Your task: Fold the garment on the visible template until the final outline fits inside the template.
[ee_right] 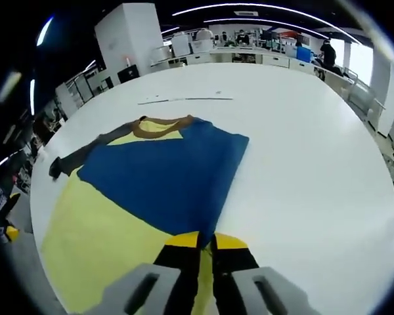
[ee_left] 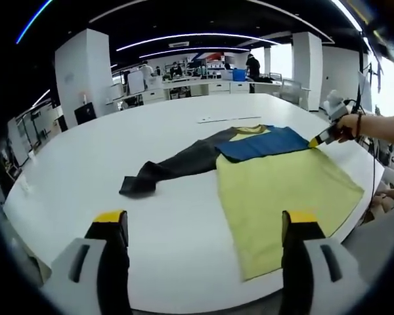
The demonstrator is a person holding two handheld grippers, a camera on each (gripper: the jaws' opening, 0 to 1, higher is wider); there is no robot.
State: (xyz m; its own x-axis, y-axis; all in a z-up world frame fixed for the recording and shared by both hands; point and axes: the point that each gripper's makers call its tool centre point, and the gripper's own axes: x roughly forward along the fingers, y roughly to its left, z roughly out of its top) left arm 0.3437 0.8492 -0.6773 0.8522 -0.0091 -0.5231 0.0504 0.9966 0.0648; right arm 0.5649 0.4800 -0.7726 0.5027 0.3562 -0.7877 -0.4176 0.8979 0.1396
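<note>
The garment point(ee_left: 285, 187) lies flat on the white table point(ee_left: 171, 131). It has a yellow body, a blue shoulder panel point(ee_left: 259, 143) and a dark grey sleeve point(ee_left: 177, 164) stretched out to the left. My left gripper point(ee_left: 205, 220) hovers open above the near table edge, short of the hem, holding nothing. At the garment's far right corner my right gripper point(ee_left: 320, 138), held by a hand, is shut on the fabric. In the right gripper view its jaws point(ee_right: 207, 243) pinch the edge of the blue panel point(ee_right: 171, 174). The yellow body point(ee_right: 98, 243) and brownish collar point(ee_right: 159, 128) spread beyond them.
A thin pale strip point(ee_left: 228, 119) lies on the table beyond the collar, also visible as a strip point(ee_right: 184, 100) in the right gripper view. The table edge point(ee_left: 371, 190) curves close to the garment's right side. Desks, a white pillar point(ee_left: 85, 72) and people stand far behind.
</note>
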